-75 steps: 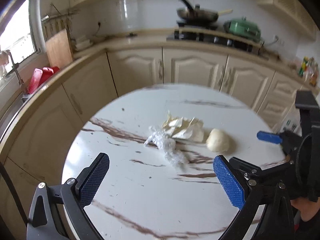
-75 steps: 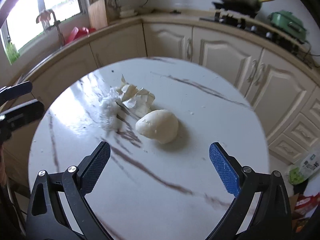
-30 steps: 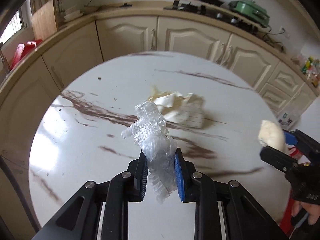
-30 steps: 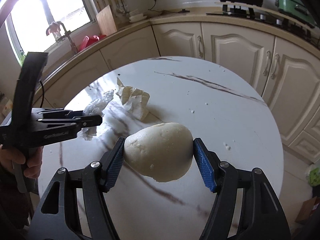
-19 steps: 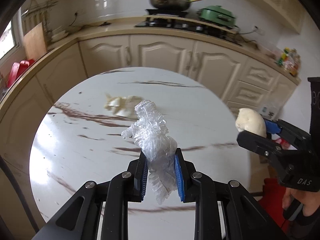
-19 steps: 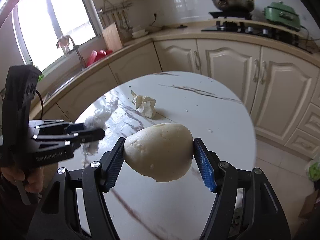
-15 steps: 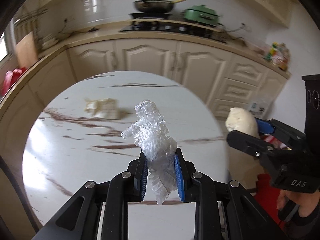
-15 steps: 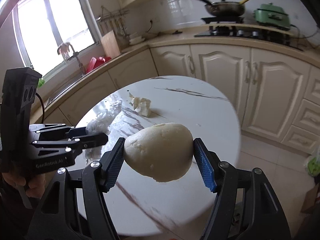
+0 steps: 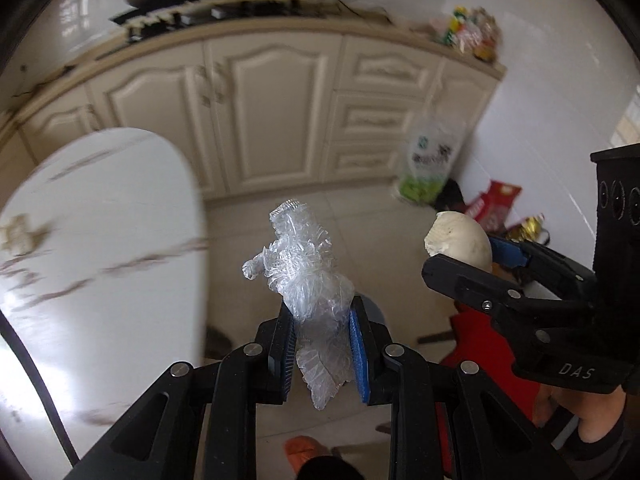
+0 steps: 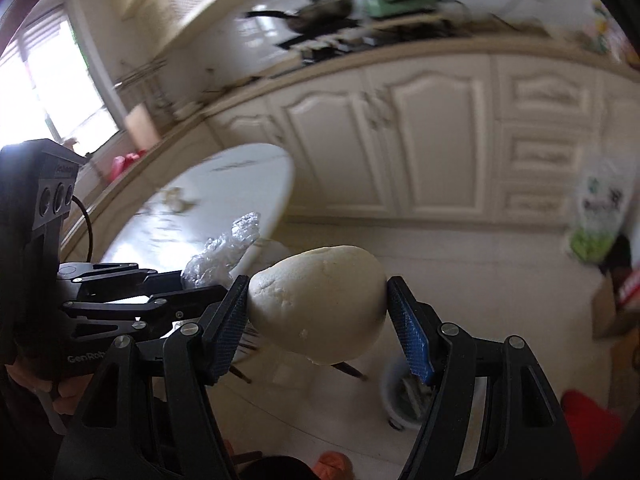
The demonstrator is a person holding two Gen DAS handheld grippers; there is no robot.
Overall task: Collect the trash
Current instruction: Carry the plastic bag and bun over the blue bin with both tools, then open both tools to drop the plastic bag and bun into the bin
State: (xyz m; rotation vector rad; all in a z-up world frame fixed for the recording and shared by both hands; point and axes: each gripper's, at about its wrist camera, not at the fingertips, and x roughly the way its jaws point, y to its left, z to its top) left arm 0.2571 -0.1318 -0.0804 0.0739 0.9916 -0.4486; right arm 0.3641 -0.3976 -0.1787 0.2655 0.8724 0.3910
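With both loads off the worktop and above the floor: left gripper fingers pinched narrow on crumpled plastic wrap, right gripper fingers wide around pale dough lump; small bin below and right of lump, nearer right hand

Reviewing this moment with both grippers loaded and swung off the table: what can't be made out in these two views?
- Bin, right wrist view: mostly behind the right gripper; contents unreadable.
- Paper scrap on the table, left wrist view: smeared by motion blur.
- Underside of the white lump: faces away from both cameras.
- Lower end of the plastic wrap: squeezed within the left gripper.
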